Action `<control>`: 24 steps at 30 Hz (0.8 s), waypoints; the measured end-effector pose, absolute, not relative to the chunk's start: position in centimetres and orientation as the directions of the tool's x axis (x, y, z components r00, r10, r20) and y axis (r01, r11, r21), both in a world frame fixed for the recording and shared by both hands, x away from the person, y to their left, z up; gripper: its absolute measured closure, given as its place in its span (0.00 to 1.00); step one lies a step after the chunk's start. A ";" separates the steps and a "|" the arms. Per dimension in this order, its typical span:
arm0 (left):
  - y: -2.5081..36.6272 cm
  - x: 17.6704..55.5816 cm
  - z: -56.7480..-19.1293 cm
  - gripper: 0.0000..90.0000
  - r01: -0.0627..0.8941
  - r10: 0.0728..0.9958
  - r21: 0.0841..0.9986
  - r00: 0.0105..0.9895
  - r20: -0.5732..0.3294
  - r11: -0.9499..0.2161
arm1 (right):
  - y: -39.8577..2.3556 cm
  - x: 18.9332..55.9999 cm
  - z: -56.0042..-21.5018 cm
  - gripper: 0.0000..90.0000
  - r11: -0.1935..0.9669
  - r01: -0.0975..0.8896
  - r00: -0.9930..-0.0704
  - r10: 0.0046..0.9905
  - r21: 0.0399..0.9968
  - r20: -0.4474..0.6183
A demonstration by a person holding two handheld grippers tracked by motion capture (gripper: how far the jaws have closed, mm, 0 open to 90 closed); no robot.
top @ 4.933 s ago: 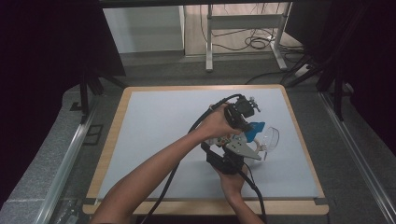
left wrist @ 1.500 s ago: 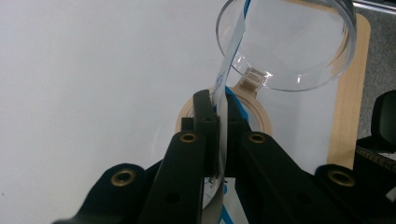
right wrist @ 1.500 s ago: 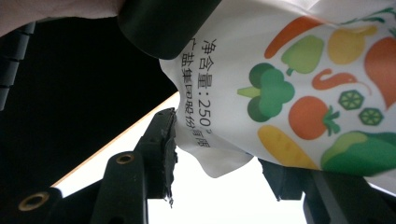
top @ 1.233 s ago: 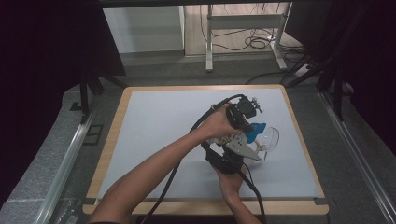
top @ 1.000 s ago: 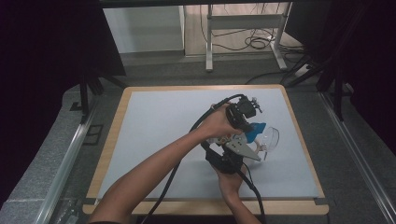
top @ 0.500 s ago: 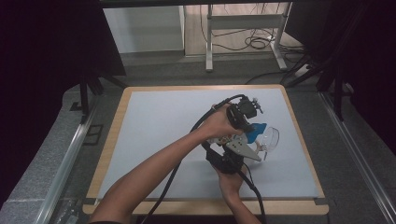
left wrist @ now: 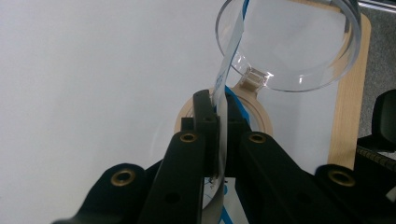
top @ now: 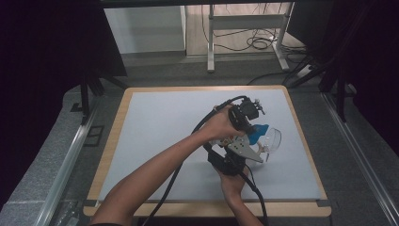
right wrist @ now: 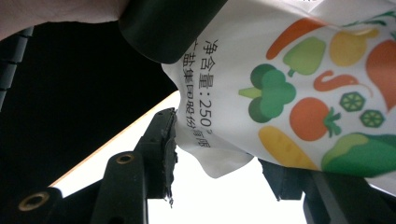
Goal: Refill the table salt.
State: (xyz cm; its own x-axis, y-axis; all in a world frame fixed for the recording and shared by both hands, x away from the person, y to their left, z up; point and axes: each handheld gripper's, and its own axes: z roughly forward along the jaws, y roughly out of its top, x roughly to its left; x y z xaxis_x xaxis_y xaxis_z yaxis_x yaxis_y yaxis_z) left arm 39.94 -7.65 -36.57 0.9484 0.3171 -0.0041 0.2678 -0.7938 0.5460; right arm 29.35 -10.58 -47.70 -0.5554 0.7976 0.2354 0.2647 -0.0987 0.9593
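A white bag (right wrist: pixel 289 84) printed with vegetables and Chinese text hangs between the jaws of my right gripper (right wrist: pixel 219 154), whose left pad presses on its side. My left gripper (left wrist: pixel 217 100) is shut on the bag's thin white-and-blue flat edge (left wrist: pixel 226 60), seen edge-on. In the high view both grippers meet at the mat's right middle: the left gripper (top: pixel 248 120) is above, the right gripper (top: pixel 249 151) with its grey plate is below, and the bag's blue part (top: pixel 259 132) lies between them. A clear round bowl (top: pixel 272 140) sits just to the right.
The clear bowl (left wrist: pixel 289 51) lies just past my left jaws, with a tan tape roll (left wrist: pixel 265 117) on the mat under them. The white mat (top: pixel 164 132) covers a wood-edged table (left wrist: pixel 348 116). Cables trail from both grippers toward the near edge.
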 end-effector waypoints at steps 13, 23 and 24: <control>-7.6 40.0 -36.6 1.00 0.268 0.317 0.544 0.949 -0.005 -0.795 | -10.5 29.4 -47.7 0.56 -0.104 0.267 -0.554 0.797 0.958 0.241; -7.6 39.9 -36.5 1.00 0.267 0.315 0.546 0.949 -0.006 -0.794 | -10.4 29.4 -47.5 0.57 -0.107 0.261 -0.549 0.801 0.959 0.239; -7.6 39.9 -36.5 1.00 0.267 0.315 0.546 0.949 -0.005 -0.794 | -10.4 29.4 -47.5 0.57 -0.108 0.261 -0.549 0.801 0.959 0.239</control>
State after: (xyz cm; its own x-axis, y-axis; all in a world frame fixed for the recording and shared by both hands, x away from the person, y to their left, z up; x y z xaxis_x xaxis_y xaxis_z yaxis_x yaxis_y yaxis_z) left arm 39.94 -7.59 -36.46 0.9490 0.3152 -0.0053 0.2669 -0.7944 0.5456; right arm 29.35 -10.42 -47.53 -0.5486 0.8011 0.2395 0.2608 -0.1082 0.9593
